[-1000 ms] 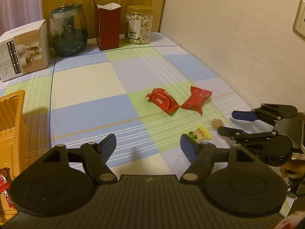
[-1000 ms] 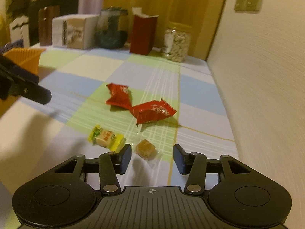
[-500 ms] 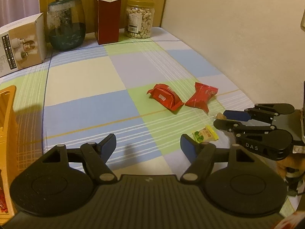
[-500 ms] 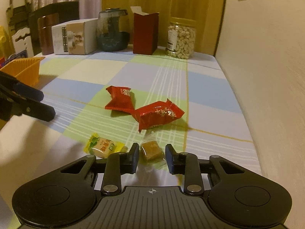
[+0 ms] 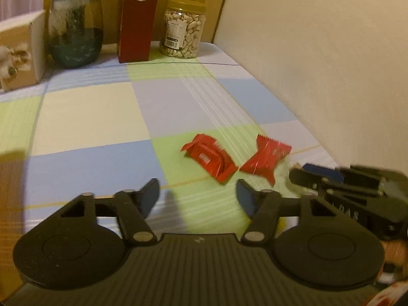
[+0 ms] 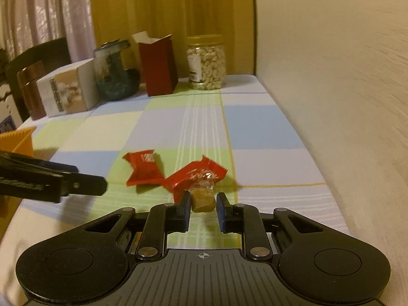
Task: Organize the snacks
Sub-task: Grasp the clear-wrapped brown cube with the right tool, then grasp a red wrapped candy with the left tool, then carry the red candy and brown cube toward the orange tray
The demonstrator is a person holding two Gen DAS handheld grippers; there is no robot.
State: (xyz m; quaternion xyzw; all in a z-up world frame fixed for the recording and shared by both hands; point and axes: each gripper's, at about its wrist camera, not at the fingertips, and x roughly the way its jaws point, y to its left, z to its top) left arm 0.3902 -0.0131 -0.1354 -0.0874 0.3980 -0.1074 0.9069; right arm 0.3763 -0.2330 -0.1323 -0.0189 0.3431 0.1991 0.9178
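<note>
A: What did the right gripper (image 6: 203,205) hold?

B: Its 2 fingers were nearly closed on a small brown candy in clear wrap (image 6: 202,199), pinched between the blue pads and raised above the checked tablecloth (image 6: 255,127), near the wall.

A: And the left gripper (image 5: 197,195)?

B: Its jaws stood wide apart with nothing between them, hovering over a green square of the cloth. In the right wrist view it entered from the left edge.

A: Where did the other snacks lie?

B: 2 red packets lay on the cloth, almost touching: the first red packet (image 5: 210,159) to the left, the second red packet (image 5: 265,159) nearer the wall, just beyond the held candy.

A: What stood at the far edge?

B: A jar of nuts (image 6: 206,62), an open dark-red carton (image 6: 158,66), a dark glass vessel (image 6: 113,70) and a printed box (image 6: 66,91). An orange basket (image 6: 17,140) showed at the left.
</note>
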